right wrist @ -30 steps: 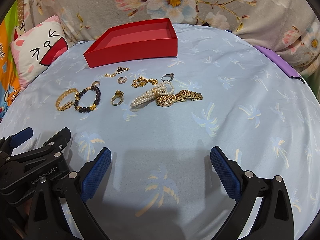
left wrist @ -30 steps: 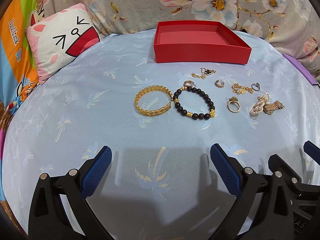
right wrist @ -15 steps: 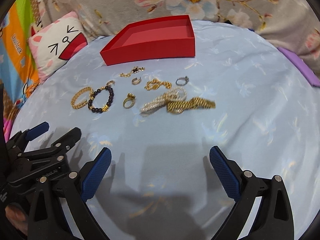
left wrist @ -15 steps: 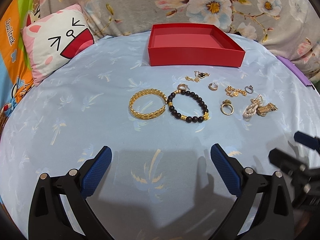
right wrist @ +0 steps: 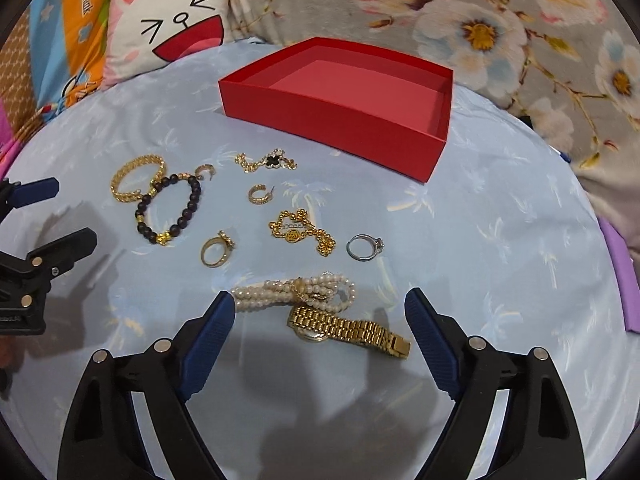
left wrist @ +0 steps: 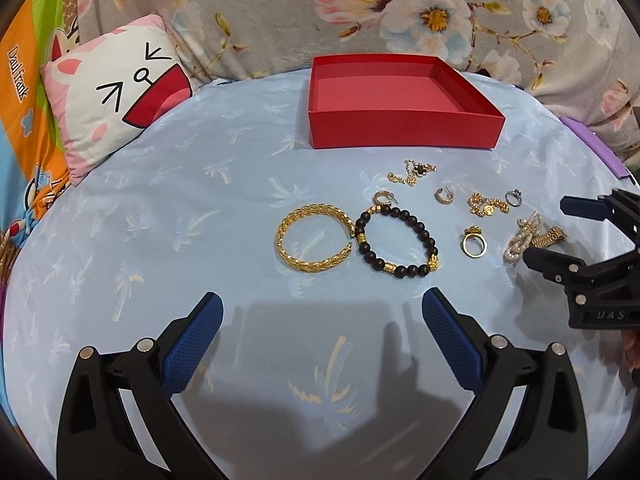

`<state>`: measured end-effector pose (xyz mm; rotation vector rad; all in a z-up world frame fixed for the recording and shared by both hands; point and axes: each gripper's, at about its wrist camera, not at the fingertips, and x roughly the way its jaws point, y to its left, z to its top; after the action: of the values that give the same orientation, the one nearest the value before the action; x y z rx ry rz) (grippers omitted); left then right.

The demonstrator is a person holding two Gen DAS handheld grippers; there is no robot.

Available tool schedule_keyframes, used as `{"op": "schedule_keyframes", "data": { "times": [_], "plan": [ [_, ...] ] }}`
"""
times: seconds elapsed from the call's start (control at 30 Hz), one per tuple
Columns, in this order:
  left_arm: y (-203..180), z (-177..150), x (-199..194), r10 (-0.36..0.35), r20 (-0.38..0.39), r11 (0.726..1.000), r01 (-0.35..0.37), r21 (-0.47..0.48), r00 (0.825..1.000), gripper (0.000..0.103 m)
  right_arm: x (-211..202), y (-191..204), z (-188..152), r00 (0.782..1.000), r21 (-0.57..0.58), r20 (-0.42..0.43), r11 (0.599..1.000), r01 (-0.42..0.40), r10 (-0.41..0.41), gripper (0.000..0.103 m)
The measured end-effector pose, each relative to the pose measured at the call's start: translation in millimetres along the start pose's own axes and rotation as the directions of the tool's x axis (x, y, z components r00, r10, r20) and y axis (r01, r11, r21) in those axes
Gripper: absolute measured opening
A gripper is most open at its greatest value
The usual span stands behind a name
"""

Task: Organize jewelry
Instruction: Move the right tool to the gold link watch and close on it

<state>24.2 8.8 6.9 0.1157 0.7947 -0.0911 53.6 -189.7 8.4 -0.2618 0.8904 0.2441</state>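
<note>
Change: our right gripper (right wrist: 316, 332) has swung in over the gold watch (right wrist: 348, 328) and pearl strand (right wrist: 294, 294), jaws closing, nothing pinched yet.
Left gripper (left wrist: 322, 332): unclenched, idle.
Jewelry: on the bedspread (right wrist: 500, 240), near the empty red box (right wrist: 340, 120).
Meaning: first pickup looks imminent.

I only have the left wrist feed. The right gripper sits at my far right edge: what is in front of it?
Observer: The gold watch lies between the right gripper's fingers, overlapping the pearl bracelet.
Operator: Gripping it yet?
Observer: No. Its jaws are closing, but the blue pads stand clear of the watch on both sides.
Operator: I can't make out the pendant on the chain nearest the red box.
Observer: The right wrist view shows a black clover pendant on that gold chain.
Operator: Anything in the box already?
Observer: The red box's floor looks bare from this side too.
</note>
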Motion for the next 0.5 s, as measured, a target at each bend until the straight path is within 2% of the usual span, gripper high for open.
{"op": "schedule_keyframes", "data": {
  "times": [0.1,0.23,0.33,0.5],
  "plan": [
    [-1,-1,4,0.000,-0.009,1.000,0.001,0.007,1.000,0.098,9,-6,-3,0.999,0.017,-0.034,1.000,-0.018,0.019,0.071],
    [-1,-1,7,-0.008,-0.018,1.000,0.008,0.003,1.000,0.097,3,-12,-15,0.995,0.092,-0.027,0.991,-0.098,0.101,0.065],
    [-2,-3,10,-0.012,-0.026,1.000,0.012,0.003,1.000,0.097,-4,-4,-22,0.995,0.085,-0.021,0.992,-0.091,0.093,0.059],
    [-3,-4,11,-0.014,-0.027,1.000,0.014,0.004,1.000,0.097,-14,10,-28,0.991,0.111,-0.021,0.986,-0.126,0.129,0.047]
  ]
}}
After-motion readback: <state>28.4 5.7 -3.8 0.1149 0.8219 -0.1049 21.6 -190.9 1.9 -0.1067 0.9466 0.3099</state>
